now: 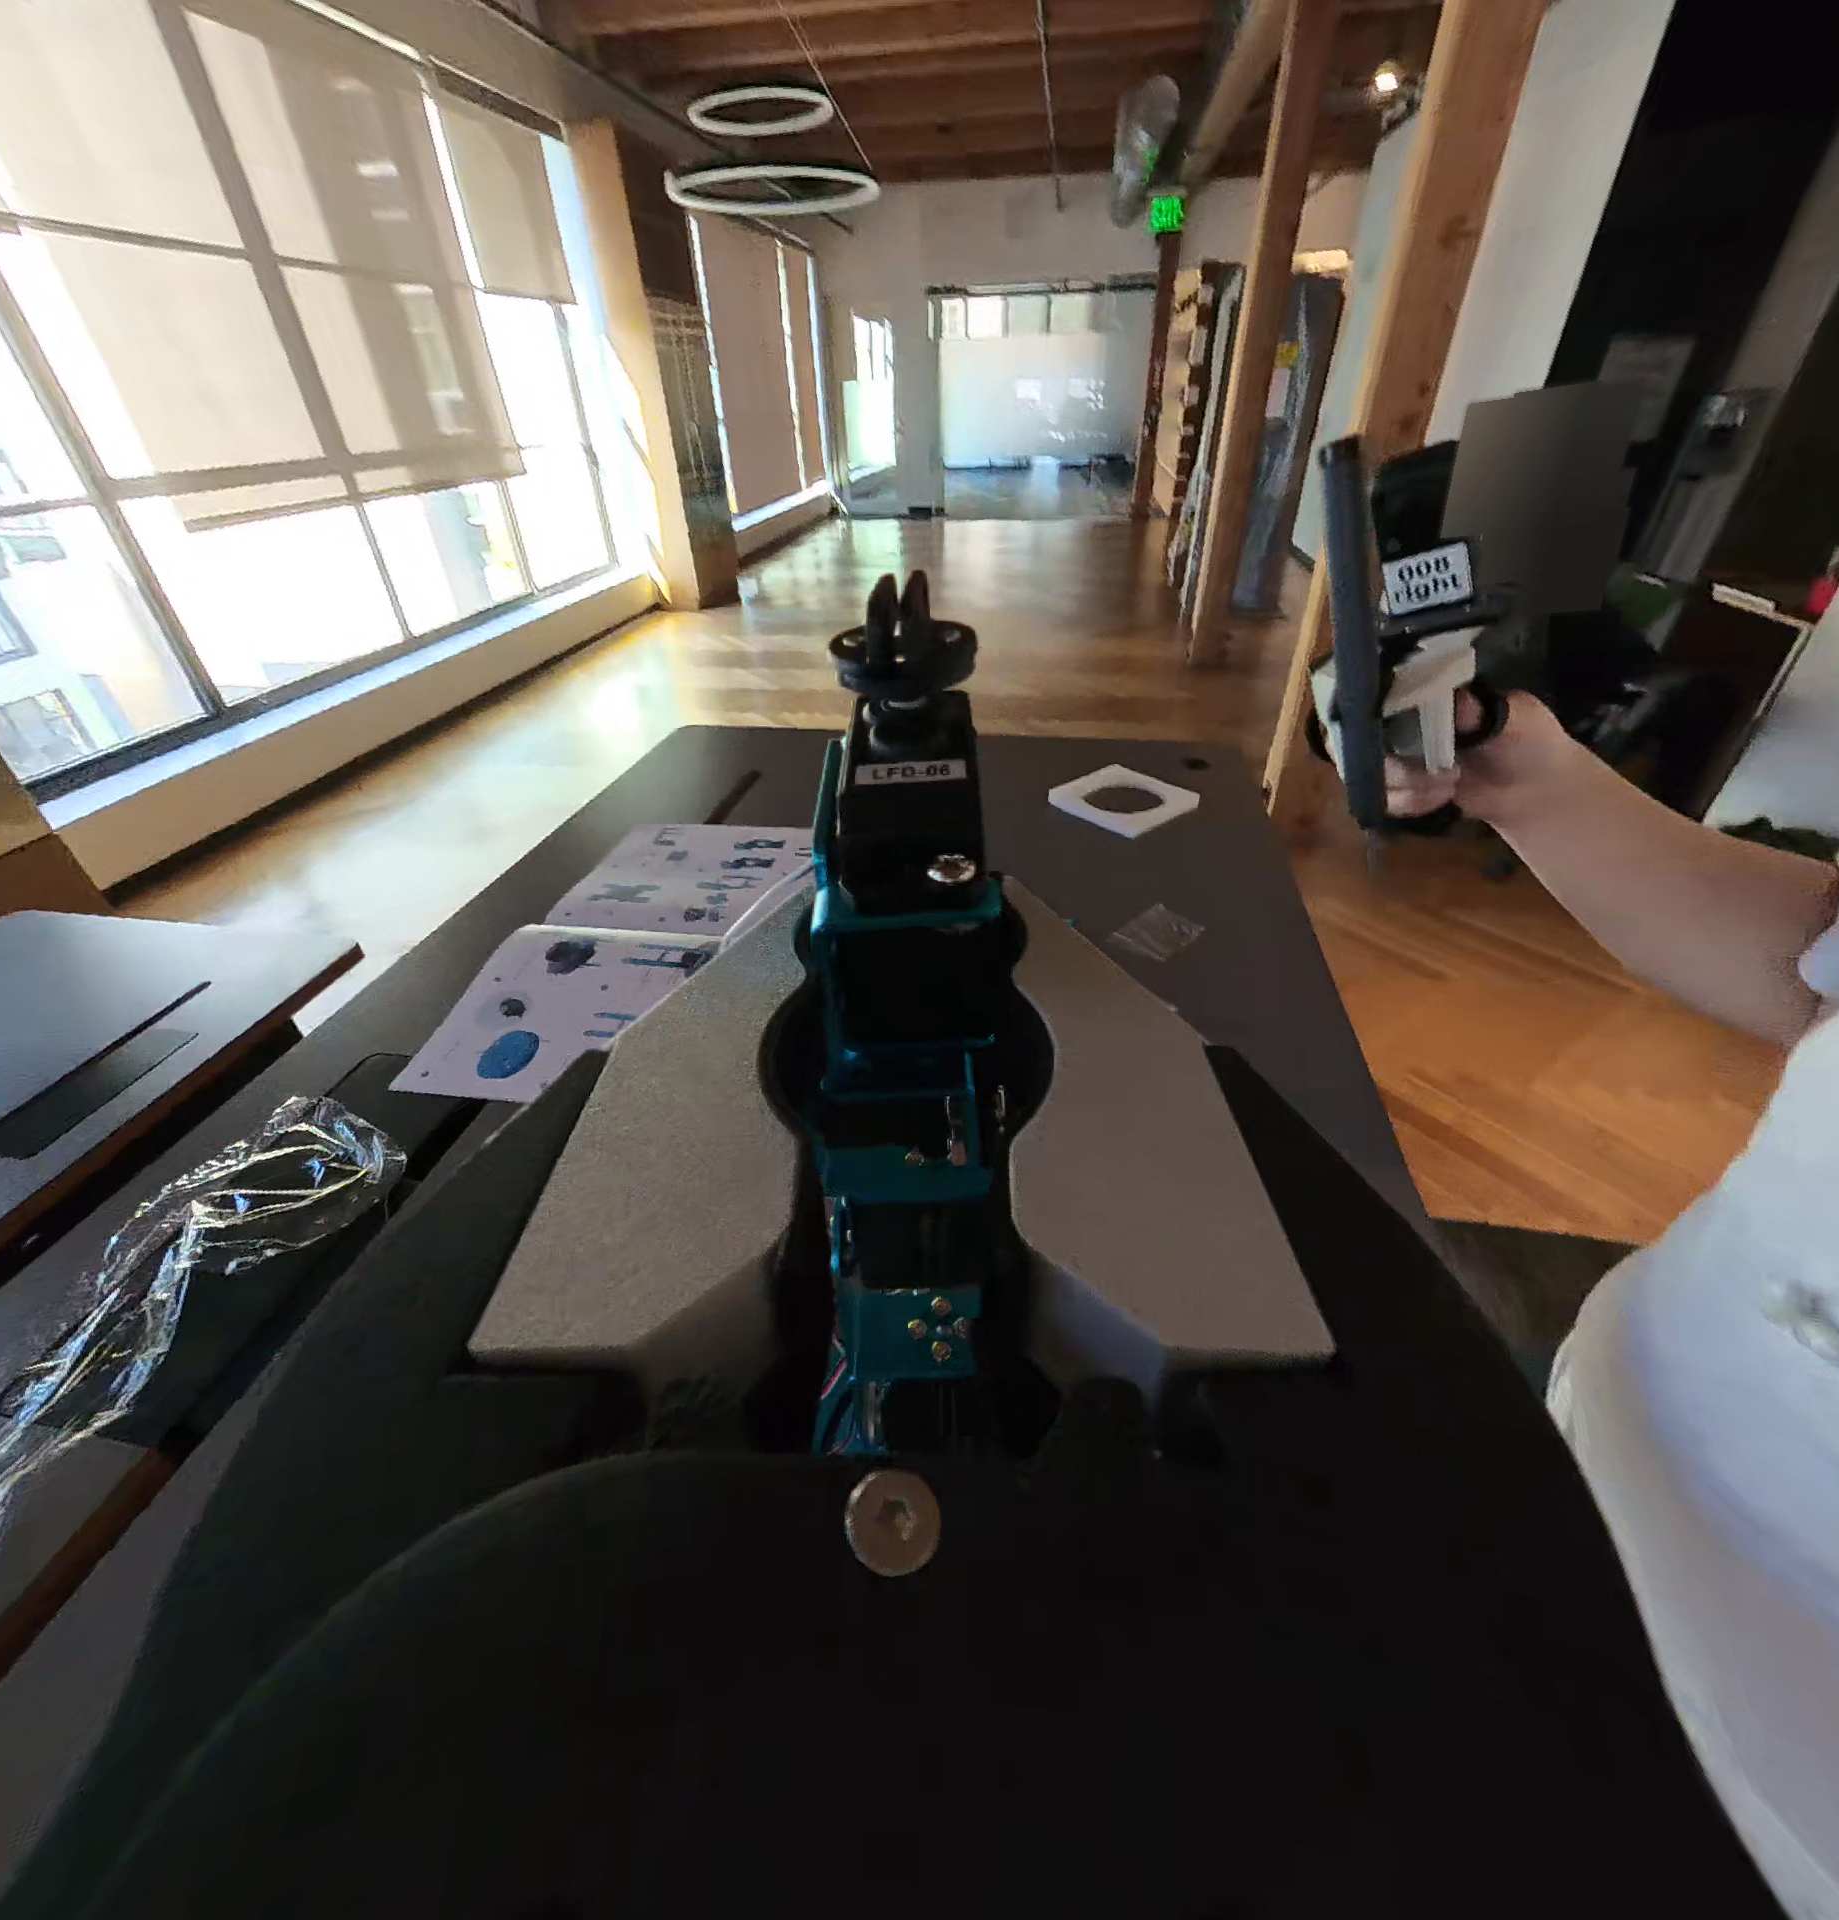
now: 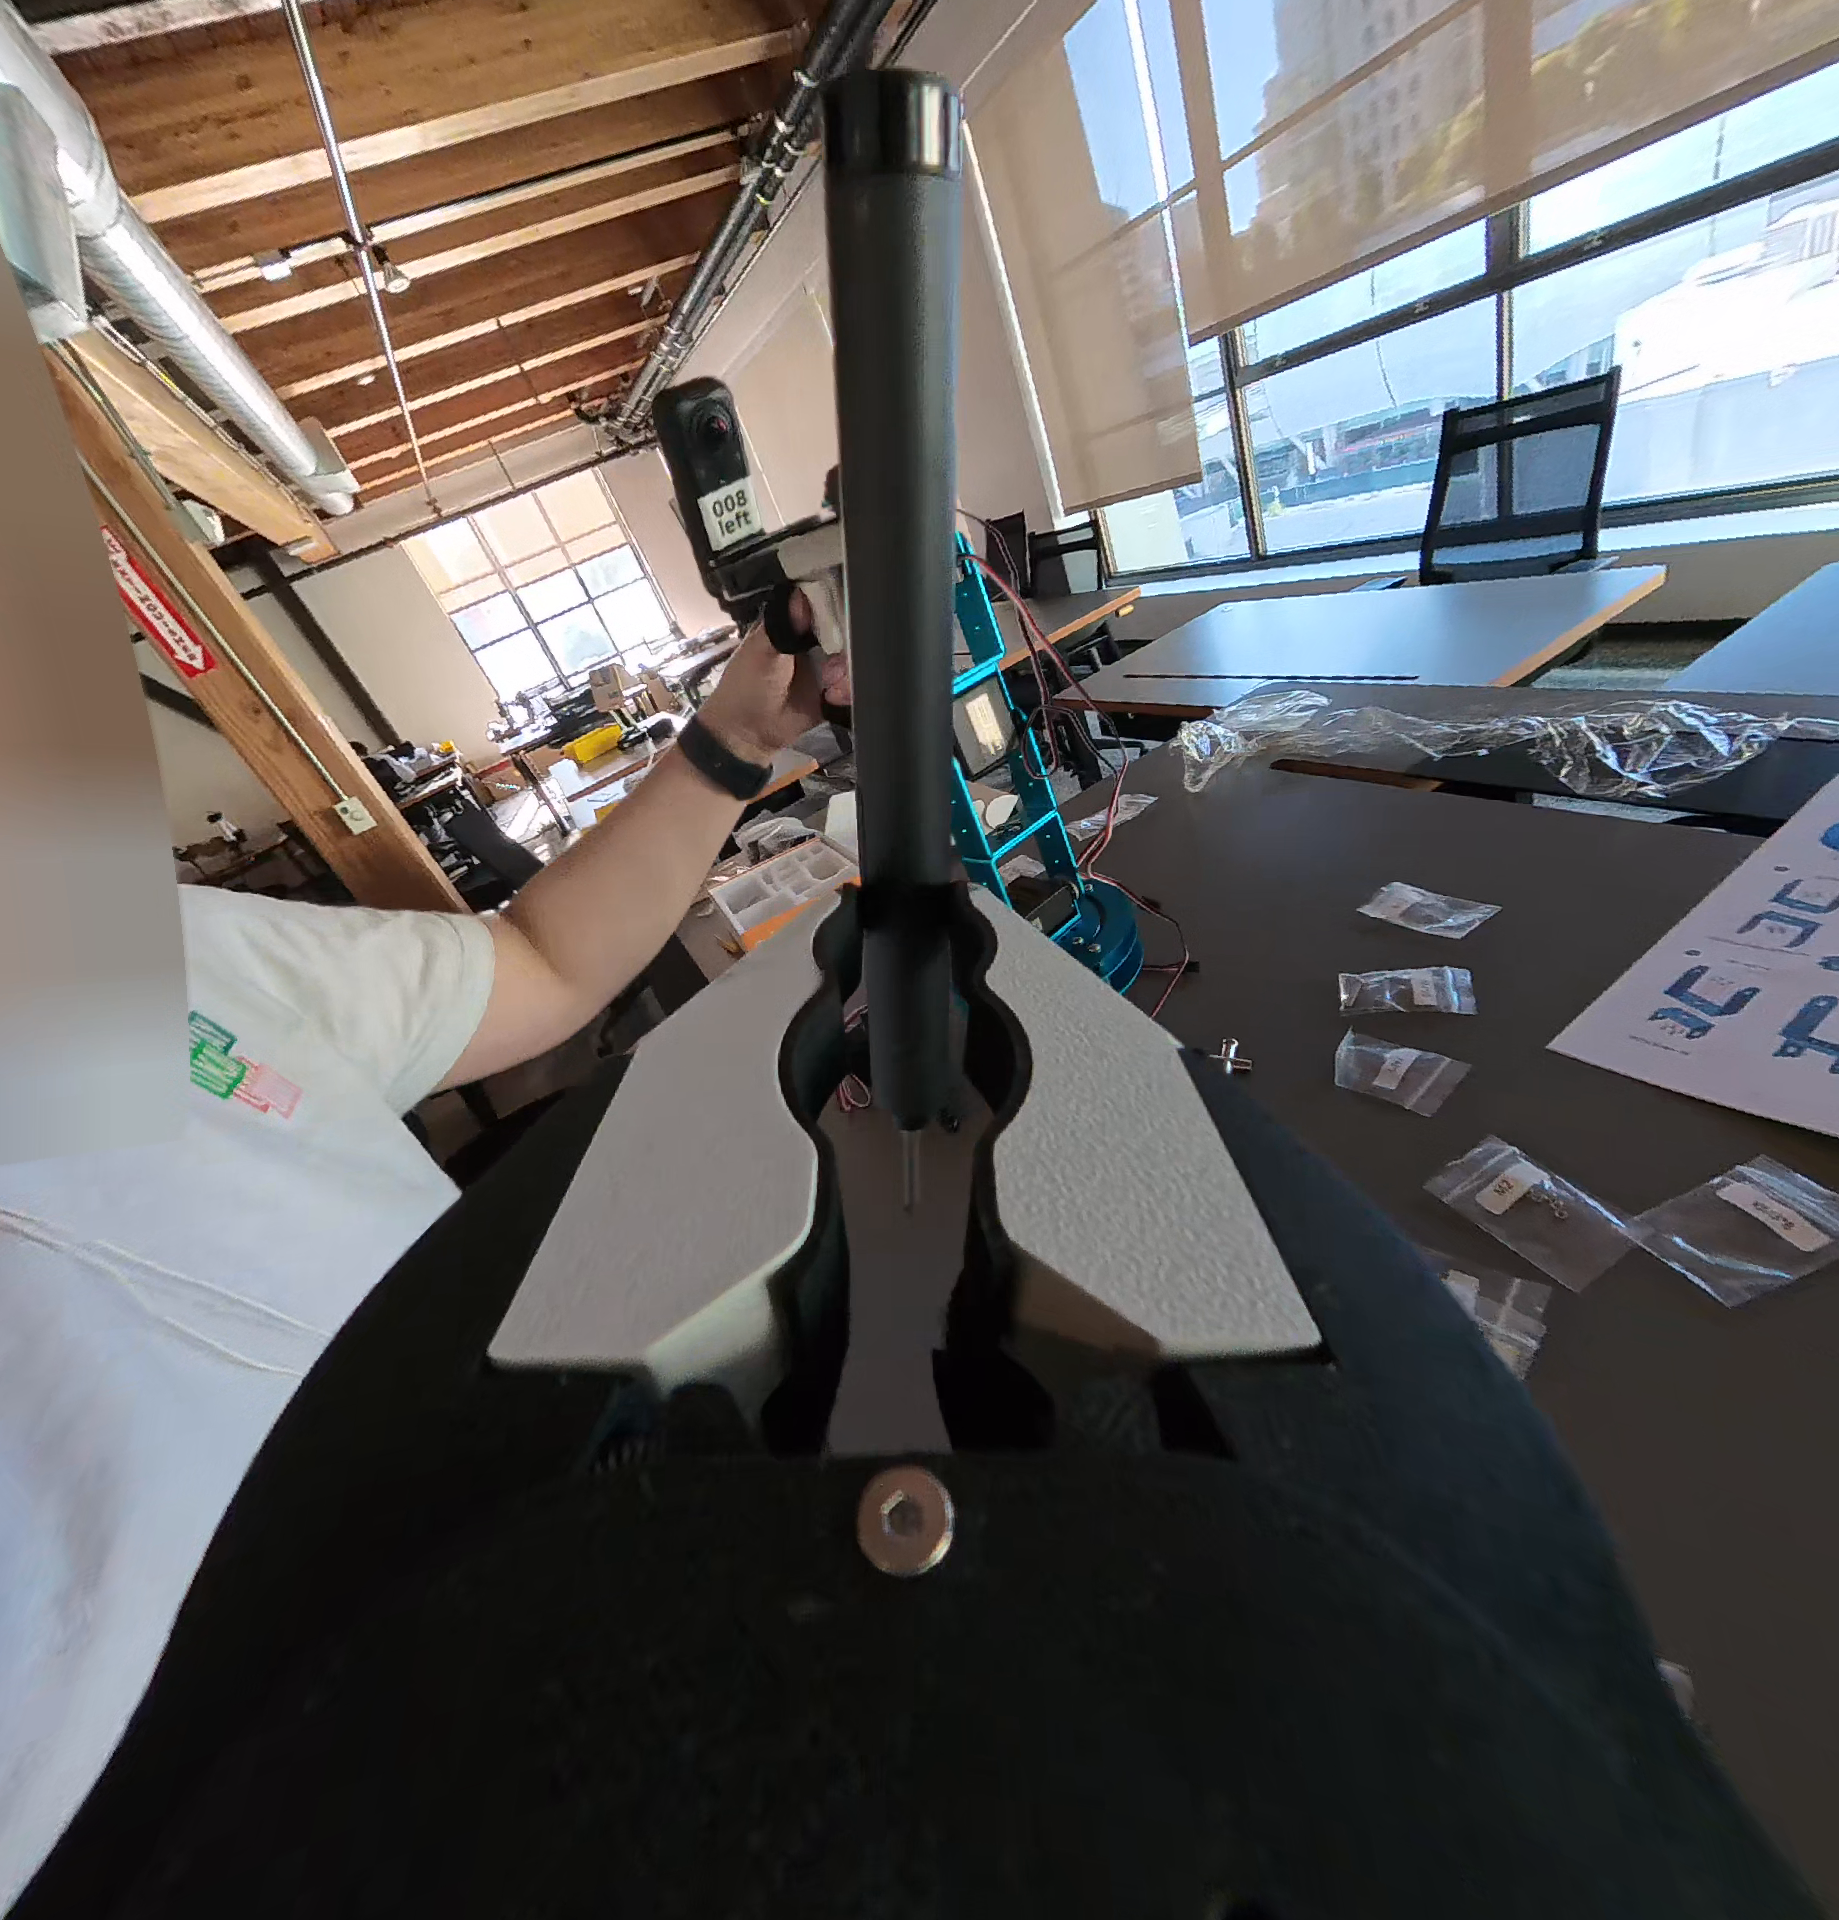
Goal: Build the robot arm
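while my left tongs (image 1: 899, 1039) look down the dark table (image 1: 1299, 914), they are clamped on a small blue robot arm (image 1: 899, 935), upright between the grey fingers (image 1: 666, 1143). it is metal brackets and black motors with loose wires, so i judge it stiff but jointed and a bit fragile; the brackets look the safest hold. printed sheets (image 1: 624, 956) lie just beyond, crumpled plastic wrap (image 1: 198, 1226) to the left, and my right tongs (image 1: 1414, 665) hang off to the right.

through the right view, my right tongs (image 2: 910, 1039) grip a slim grey screwdriver (image 2: 894, 520), light, rigid and smooth, bit pointing back at me. small parts bags (image 2: 1403, 1070) lie scattered on the table (image 2: 1258, 935) beside a printed sheet (image 2: 1746, 987).
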A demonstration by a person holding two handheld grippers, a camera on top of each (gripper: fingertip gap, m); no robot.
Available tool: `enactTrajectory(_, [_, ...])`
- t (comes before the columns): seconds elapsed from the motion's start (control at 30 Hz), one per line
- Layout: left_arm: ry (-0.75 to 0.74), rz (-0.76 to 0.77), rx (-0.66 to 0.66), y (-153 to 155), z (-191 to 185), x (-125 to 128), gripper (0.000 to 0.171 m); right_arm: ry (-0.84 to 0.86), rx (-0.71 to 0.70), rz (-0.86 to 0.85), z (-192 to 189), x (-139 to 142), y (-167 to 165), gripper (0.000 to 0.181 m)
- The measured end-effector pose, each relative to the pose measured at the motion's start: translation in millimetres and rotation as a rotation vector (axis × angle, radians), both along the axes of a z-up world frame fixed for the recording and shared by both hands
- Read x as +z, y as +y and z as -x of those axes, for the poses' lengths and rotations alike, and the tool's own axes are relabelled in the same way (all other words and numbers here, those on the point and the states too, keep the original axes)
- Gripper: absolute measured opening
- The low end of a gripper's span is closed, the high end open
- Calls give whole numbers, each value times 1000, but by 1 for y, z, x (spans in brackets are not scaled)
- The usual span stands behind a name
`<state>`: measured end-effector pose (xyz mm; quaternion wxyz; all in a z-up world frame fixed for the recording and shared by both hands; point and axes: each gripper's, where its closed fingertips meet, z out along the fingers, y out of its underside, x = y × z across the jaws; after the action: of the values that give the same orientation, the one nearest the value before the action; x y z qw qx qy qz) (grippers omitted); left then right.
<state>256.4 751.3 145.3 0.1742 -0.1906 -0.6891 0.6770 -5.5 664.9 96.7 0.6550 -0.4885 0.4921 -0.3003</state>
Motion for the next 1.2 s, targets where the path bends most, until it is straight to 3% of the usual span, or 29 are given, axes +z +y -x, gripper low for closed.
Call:
enactTrajectory(0.1, [12,9,128,2,-4,-2,25,10,15,-6,-3,-5,5,15])
enactTrajectory(0.43, [-8,7,875,2,-25,0,25,2,130,-25,8,-21,5,15])
enactTrajectory(0.63, [-7,106,1329,4,-26,2,25,-12,237,-15,54,-23,-13,15])
enactTrajectory(0.8, [-56,135,1627,3,-23,3,25,26,227,21,111,-29,-51,15])
enactTrajectory(1.0, [-48,188,1796,4,-18,4,26,63,114,42,169,-29,-114,15])
enactTrajectory(1.03, [-39,207,1780,4,-13,5,33,63,86,37,177,-30,-127,15])
enactTrajectory(1.1, [-30,249,1746,8,6,7,62,52,15,29,193,-32,-155,15])
enactTrajectory(1.2, [-113,292,1675,12,53,7,71,22,-113,8,216,-35,-200,15])
